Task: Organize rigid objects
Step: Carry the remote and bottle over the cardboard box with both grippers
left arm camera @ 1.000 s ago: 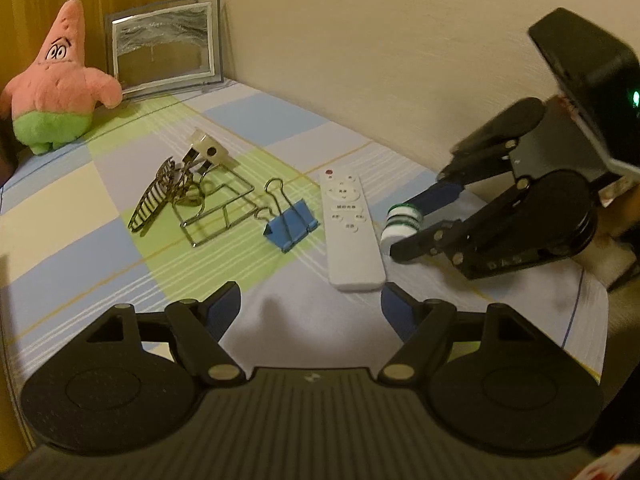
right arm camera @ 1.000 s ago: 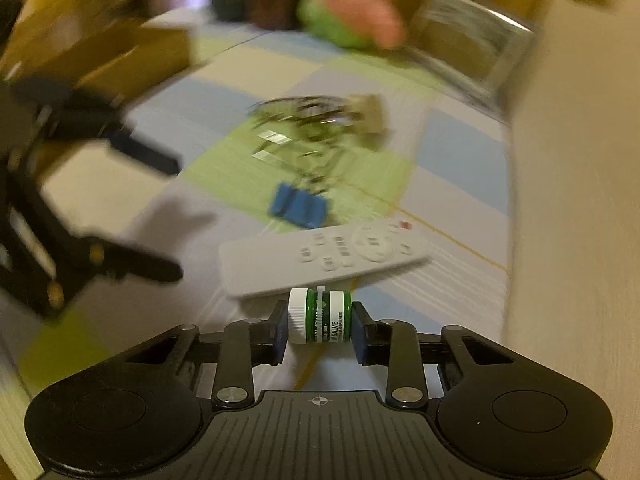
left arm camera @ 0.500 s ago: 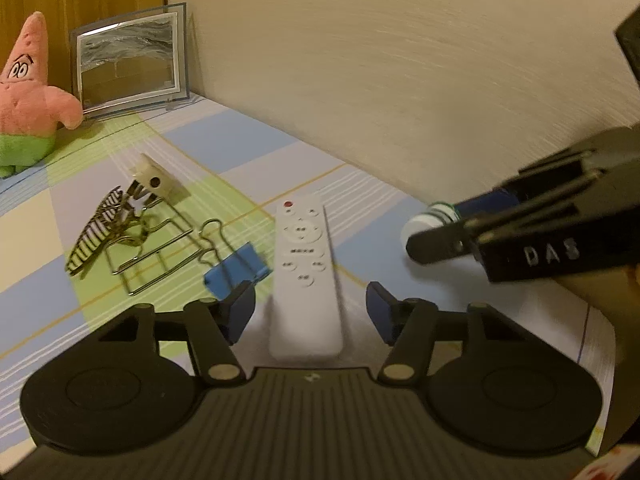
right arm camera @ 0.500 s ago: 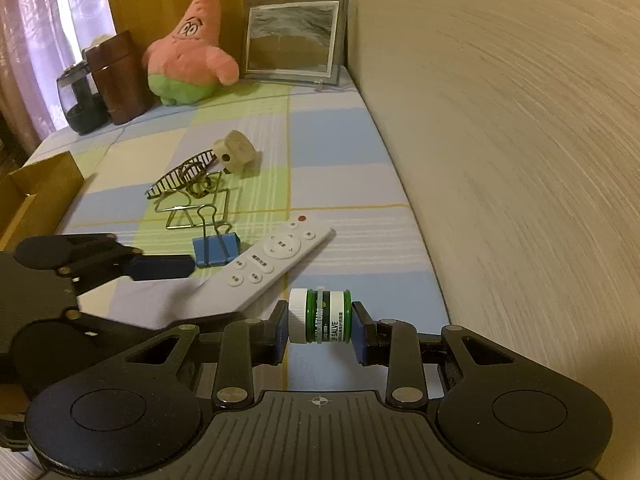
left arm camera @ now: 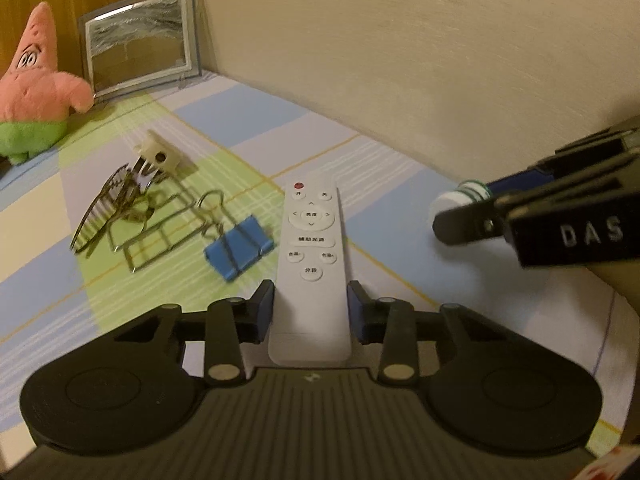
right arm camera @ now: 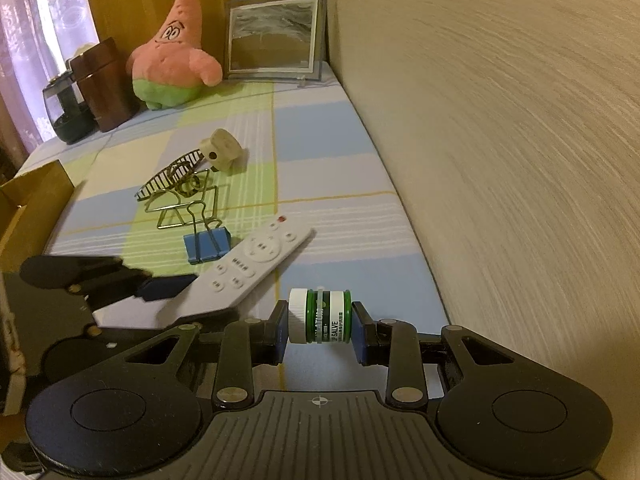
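A white remote (left arm camera: 310, 240) lies on the checked cloth, and my left gripper (left arm camera: 310, 308) is shut on its near end, blue pads pressed to both long sides. In the right wrist view the remote (right arm camera: 256, 264) lies just left of my right gripper (right arm camera: 320, 320), which is shut on a small green-and-white lip salve jar (right arm camera: 320, 316) held sideways above the cloth. From the left wrist view that jar (left arm camera: 460, 200) shows at the right, between the right gripper's fingers. A blue binder clip (left arm camera: 239, 250) lies just left of the remote.
A wire rack (left arm camera: 132, 216) with a white plastic piece (left arm camera: 158, 156) lies behind the clip. A pink plush star (right arm camera: 172, 60), a picture frame (right arm camera: 274, 40) and a brown canister (right arm camera: 104, 84) stand at the back. A cardboard box (right arm camera: 28, 204) is left; the wall runs along the right.
My left gripper moved forward over the remote's near end and its jaws closed onto it. My right gripper rolled upright and rose a little, still holding the jar.
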